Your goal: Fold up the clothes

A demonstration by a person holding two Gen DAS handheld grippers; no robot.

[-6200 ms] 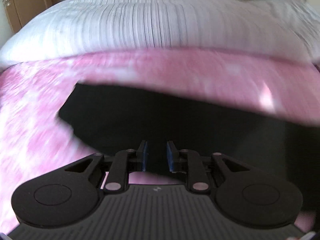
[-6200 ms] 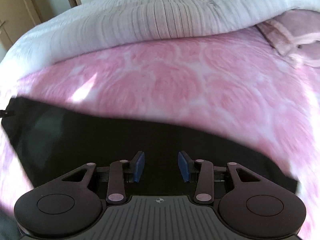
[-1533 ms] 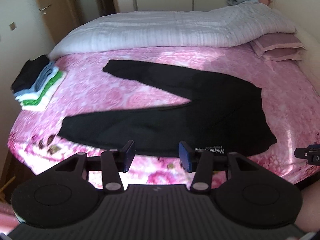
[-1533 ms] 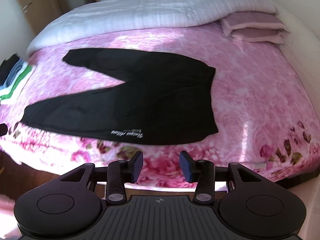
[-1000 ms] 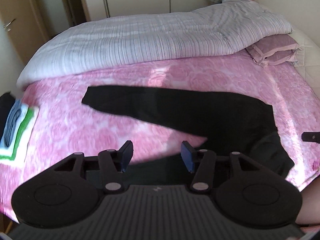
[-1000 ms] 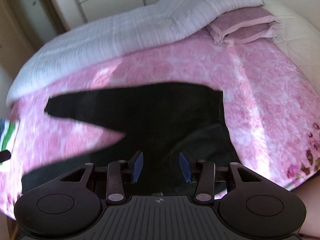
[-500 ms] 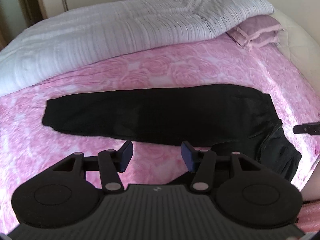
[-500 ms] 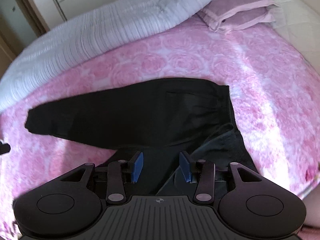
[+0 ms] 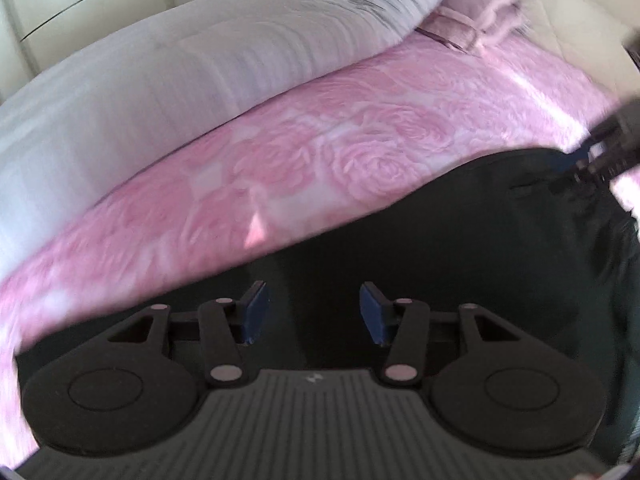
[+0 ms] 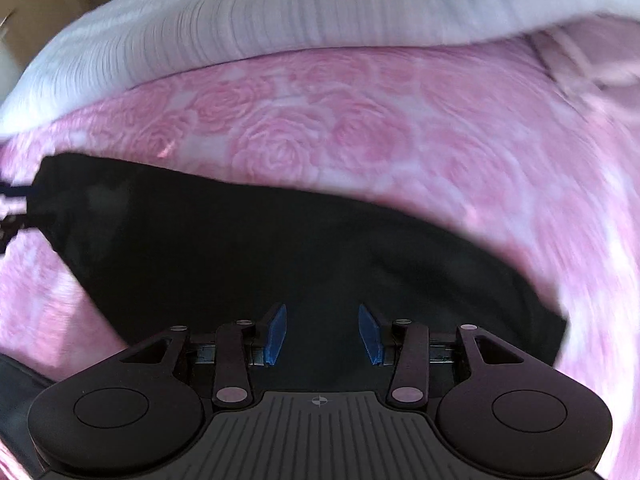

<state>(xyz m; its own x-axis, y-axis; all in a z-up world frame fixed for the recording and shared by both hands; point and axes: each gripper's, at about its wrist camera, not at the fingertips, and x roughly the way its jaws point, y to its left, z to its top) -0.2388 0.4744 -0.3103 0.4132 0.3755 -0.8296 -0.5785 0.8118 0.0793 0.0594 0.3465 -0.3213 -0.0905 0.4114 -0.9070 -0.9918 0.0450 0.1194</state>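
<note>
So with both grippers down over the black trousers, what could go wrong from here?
Both the left gripper and the right gripper are open over the black trousers, gripping nothing. Closing here may pinch only the top layer, or catch the pink rose blanket underneath. Both views are blurred, so a fast approach could also miss the cloth edge. Near the right gripper the fabric looks bunched, which would make the next fold uneven.

Pink rose bedspread [image 9: 360, 148], white quilt [image 10: 320, 12], sunlit.
</note>
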